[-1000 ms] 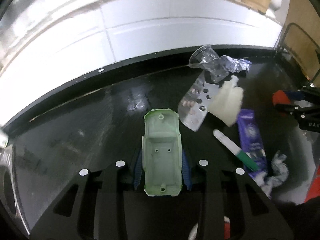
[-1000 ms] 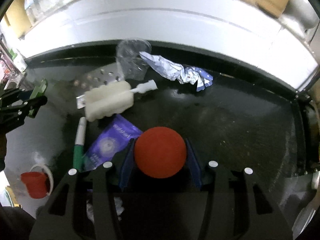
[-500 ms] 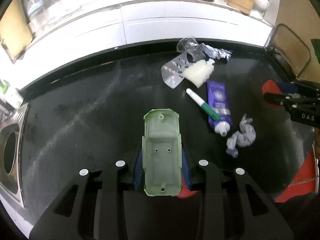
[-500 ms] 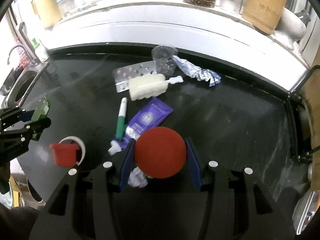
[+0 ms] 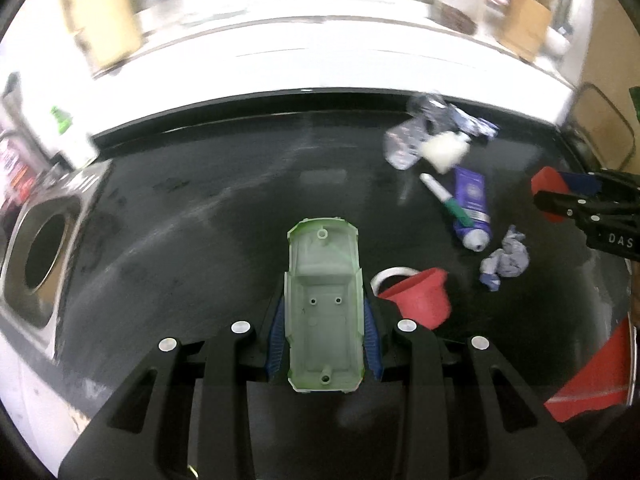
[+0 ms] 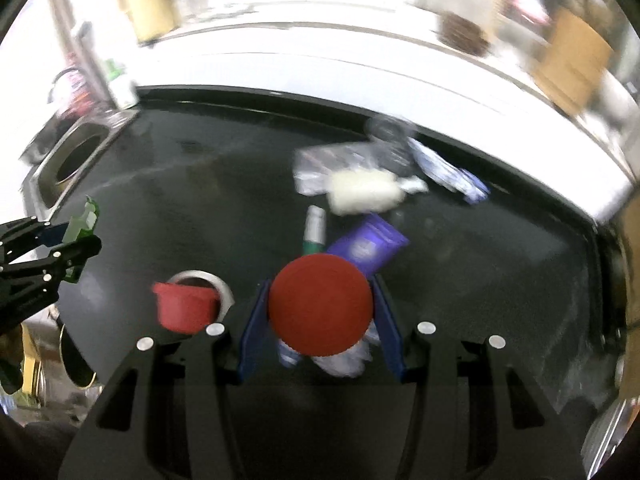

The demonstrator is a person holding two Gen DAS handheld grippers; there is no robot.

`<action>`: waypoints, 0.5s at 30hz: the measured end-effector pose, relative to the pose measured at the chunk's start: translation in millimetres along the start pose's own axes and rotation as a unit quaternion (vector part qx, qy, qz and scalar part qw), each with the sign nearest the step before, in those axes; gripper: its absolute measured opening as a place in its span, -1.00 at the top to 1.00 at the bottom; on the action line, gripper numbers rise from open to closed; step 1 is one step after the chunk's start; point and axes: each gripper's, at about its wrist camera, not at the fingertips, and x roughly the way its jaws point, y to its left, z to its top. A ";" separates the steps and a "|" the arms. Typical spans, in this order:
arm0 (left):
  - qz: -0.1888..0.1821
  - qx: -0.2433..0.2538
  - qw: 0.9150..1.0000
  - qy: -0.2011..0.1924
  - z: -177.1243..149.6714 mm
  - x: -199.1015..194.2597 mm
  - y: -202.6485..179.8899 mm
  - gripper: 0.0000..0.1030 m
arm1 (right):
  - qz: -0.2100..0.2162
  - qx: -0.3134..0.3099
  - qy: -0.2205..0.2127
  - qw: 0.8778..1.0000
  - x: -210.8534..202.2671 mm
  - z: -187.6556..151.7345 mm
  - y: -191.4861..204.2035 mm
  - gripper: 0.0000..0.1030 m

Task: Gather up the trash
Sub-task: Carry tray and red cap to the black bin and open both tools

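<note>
My left gripper [image 5: 324, 312] is shut on a pale green plastic toy-car shell [image 5: 323, 304], held above the black counter [image 5: 200, 208]. My right gripper [image 6: 320, 312] is shut on a red ball [image 6: 320, 304]. Trash lies on the counter: a purple tube [image 5: 472, 204], a white-green pen [image 5: 444, 200], a white sponge brush [image 5: 444, 152], a blister pack [image 5: 400, 148], crumpled foil [image 5: 472, 120] and a crumpled tissue [image 5: 506, 262]. A red cup [image 5: 420, 300] by a white tape ring [image 5: 390, 274] sits right of the left gripper.
A steel sink with a round drain hole [image 5: 40, 256] is set in the counter at the left. A white tiled ledge [image 5: 320, 60] with jars and boxes runs along the back. A red object [image 5: 592, 380] sits at the counter's right front edge.
Both grippers have pulled back and up from the trash pile, which now looks smaller and farther. The sink and red cup have come into view. Both grips are unchanged.
</note>
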 end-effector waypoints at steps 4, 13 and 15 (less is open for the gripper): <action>0.034 -0.053 0.998 -0.006 -25.9 -20.4 41.9 0.38 | 0.044 -0.056 -0.002 0.997 5.7 22.5 59.1 0.05; 0.149 -0.219 0.964 0.003 -146.1 -79.4 158.9 0.38 | 0.182 -0.225 0.015 0.957 14.0 41.6 262.3 0.05; 0.168 -0.253 0.953 0.009 -174.3 -89.6 178.6 0.38 | 0.213 -0.263 0.024 0.941 14.6 35.9 312.4 0.05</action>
